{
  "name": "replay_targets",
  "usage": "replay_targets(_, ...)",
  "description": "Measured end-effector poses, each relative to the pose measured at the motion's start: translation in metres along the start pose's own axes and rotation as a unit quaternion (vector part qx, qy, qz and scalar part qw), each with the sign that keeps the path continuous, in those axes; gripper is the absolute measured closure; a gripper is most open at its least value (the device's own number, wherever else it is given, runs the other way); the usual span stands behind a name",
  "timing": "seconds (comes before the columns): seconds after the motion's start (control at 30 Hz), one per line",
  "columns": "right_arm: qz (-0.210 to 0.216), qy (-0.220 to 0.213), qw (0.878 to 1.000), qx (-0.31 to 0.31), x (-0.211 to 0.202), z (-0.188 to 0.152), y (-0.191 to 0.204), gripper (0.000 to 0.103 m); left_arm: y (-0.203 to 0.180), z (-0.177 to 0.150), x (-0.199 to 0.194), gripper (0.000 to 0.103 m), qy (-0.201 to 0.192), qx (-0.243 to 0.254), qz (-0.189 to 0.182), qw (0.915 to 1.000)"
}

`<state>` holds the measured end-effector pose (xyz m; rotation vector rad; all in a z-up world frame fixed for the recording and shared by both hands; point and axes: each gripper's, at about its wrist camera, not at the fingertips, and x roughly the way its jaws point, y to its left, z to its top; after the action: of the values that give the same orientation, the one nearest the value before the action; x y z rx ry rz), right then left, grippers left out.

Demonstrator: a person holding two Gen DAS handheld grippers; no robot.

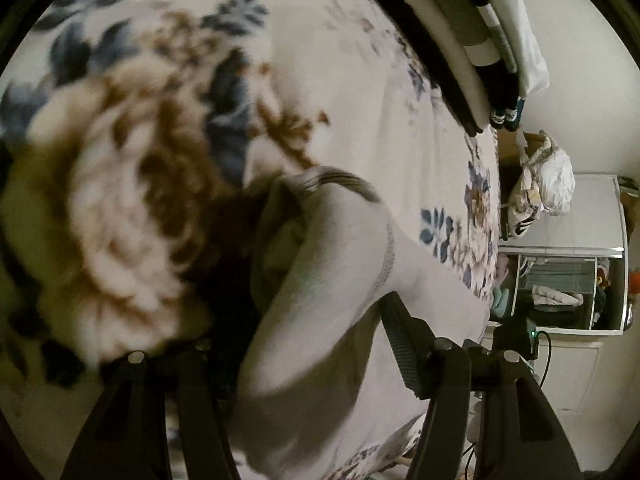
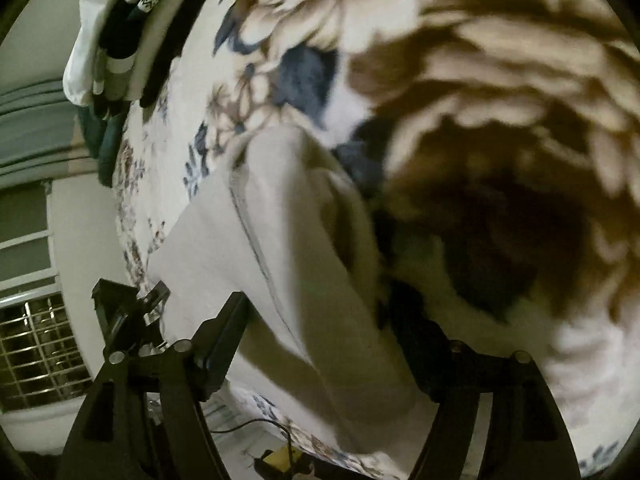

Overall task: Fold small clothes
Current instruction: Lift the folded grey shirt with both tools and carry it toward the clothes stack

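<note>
A small pale grey garment [image 1: 320, 280] with a dark striped band lies bunched on the flowered blanket [image 1: 340, 60]. My left gripper [image 1: 308, 320] sits low over it, jaws apart. The cloth fills the gap beside the ribbed right finger [image 1: 400, 336], and the left finger is lost in shadow. In the right wrist view the same garment [image 2: 280, 220] runs between the two fingers of my right gripper [image 2: 320, 308]. That gripper stands wide open, its left finger [image 2: 228, 328] beside the cloth's edge. The picture is blurred.
A row of folded dark and white clothes [image 1: 460, 40] [image 2: 120, 20] lies at the blanket's [image 2: 480, 60] far edge. Beyond the bed are a white bag [image 1: 548, 184], a mirrored cabinet [image 1: 560, 280] and a barred window [image 2: 36, 352]. A black device with a cable [image 1: 516, 340] sits close by.
</note>
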<state>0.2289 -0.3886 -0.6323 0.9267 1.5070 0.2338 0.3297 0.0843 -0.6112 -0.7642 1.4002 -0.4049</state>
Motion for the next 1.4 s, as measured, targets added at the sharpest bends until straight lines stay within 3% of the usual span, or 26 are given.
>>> replay_targets(0.1,0.024,0.000,1.000,0.006,0.003,0.006,0.002,0.027,-0.008,-0.004,-0.004,0.051,-0.019,0.013,0.009,0.9997)
replay_targets(0.13,0.032,-0.002,0.999,0.007,0.004,0.008,0.004,0.030,-0.013,-0.007,-0.006,0.069,-0.026,0.024,0.017,0.9992)
replay_targets(0.17,0.038,-0.008,0.999,0.008,0.005,0.010,0.007,0.035,-0.017,-0.007,-0.006,0.079,-0.030,0.033,0.030,0.9986)
replay_targets(0.2,0.035,-0.014,0.999,0.008,0.004,0.010,0.009,0.052,-0.020,-0.008,-0.009,0.080,-0.032,0.040,0.038,0.9980)
replay_targets(0.3,0.033,-0.030,0.999,0.010,-0.001,0.007,0.016,0.080,-0.033,-0.011,-0.021,0.085,-0.058,0.047,0.057,0.9956)
replay_targets(0.47,0.018,-0.054,0.998,0.011,-0.020,-0.001,0.039,0.084,-0.075,-0.011,-0.047,0.087,-0.079,0.073,0.072,0.9916)
replay_targets(0.67,0.028,-0.085,0.996,0.003,-0.064,0.005,0.097,0.084,-0.122,0.021,-0.089,0.087,-0.096,0.105,0.074,0.9870)
replay_targets(0.87,0.029,-0.121,0.992,-0.029,-0.117,0.048,0.185,0.084,-0.184,0.103,-0.127,0.086,-0.127,0.144,0.072,0.9787)
replay_targets(1.07,0.032,-0.166,0.983,-0.064,-0.156,0.125,0.283,0.084,-0.244,0.197,-0.148,0.086,-0.164,0.175,0.070,0.9683)
replay_targets(1.2,0.028,-0.186,0.979,-0.081,-0.166,0.196,0.337,0.084,-0.275,0.269,-0.141,0.085,-0.181,0.189,0.087,0.9613)
replay_targets(1.4,0.007,-0.191,0.978,-0.087,-0.153,0.290,0.380,0.084,-0.298,0.344,-0.103,0.083,-0.184,0.214,0.144,0.9484)
